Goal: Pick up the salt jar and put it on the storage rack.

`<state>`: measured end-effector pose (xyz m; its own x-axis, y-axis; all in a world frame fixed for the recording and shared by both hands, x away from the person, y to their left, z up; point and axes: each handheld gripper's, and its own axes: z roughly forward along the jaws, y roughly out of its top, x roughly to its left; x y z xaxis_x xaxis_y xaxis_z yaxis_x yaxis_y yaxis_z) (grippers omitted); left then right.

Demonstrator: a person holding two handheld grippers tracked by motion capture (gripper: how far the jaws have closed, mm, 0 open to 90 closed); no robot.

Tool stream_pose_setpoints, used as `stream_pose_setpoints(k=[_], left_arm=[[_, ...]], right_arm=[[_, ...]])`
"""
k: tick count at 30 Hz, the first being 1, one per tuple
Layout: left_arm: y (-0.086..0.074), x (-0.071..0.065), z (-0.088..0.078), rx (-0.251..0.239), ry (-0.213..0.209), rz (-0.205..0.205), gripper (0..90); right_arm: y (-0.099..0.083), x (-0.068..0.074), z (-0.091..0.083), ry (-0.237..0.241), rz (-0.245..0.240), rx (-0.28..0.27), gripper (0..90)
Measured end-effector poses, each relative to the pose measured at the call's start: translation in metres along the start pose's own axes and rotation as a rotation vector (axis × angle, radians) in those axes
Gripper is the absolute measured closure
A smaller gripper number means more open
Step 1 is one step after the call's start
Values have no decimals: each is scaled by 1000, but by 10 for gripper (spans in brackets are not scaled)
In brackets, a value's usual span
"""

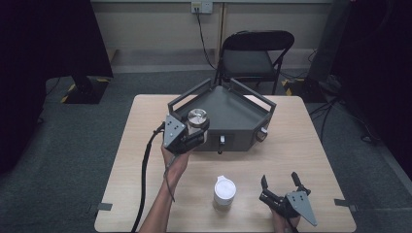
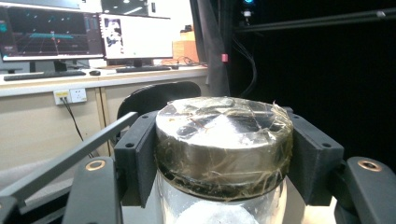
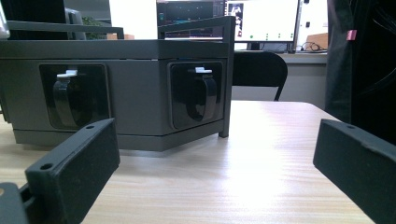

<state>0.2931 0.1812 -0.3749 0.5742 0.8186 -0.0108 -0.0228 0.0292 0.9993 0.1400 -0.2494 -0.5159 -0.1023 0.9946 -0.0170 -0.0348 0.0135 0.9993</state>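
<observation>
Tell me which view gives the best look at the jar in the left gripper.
The left gripper view: the jar sits close up, its taped metal lid clamped between the left gripper pads. The high view shows it small, held up at the grey tray edge, lid facing up.

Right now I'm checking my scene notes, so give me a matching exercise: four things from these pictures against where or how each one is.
Things:
1. silver-lidded jar
2. white-lidded jar
3. right gripper
4. grey tray

States:
A. open, holding nothing
B. on the table's far half
C. clamped in the left gripper
D. standing free near the table's front edge

Pairs: 1-C, 2-D, 3-A, 4-B
</observation>
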Motion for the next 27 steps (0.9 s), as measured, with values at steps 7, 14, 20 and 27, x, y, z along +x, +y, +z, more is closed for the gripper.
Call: stream_pose_setpoints(k=[7, 14, 20, 27], left_arm=[[15, 3, 25, 26, 96, -26, 347], [21, -5, 48, 36, 213, -87, 346], [20, -13, 67, 72, 246, -37, 346], [11, -14, 82, 101, 266, -21, 346]], right_arm=[[0, 0, 0, -1, 1, 2, 0], [0, 0, 0, -1, 1, 2, 0], [0, 0, 0, -3, 0, 2, 0], [0, 0, 0, -3, 0, 2, 0]])
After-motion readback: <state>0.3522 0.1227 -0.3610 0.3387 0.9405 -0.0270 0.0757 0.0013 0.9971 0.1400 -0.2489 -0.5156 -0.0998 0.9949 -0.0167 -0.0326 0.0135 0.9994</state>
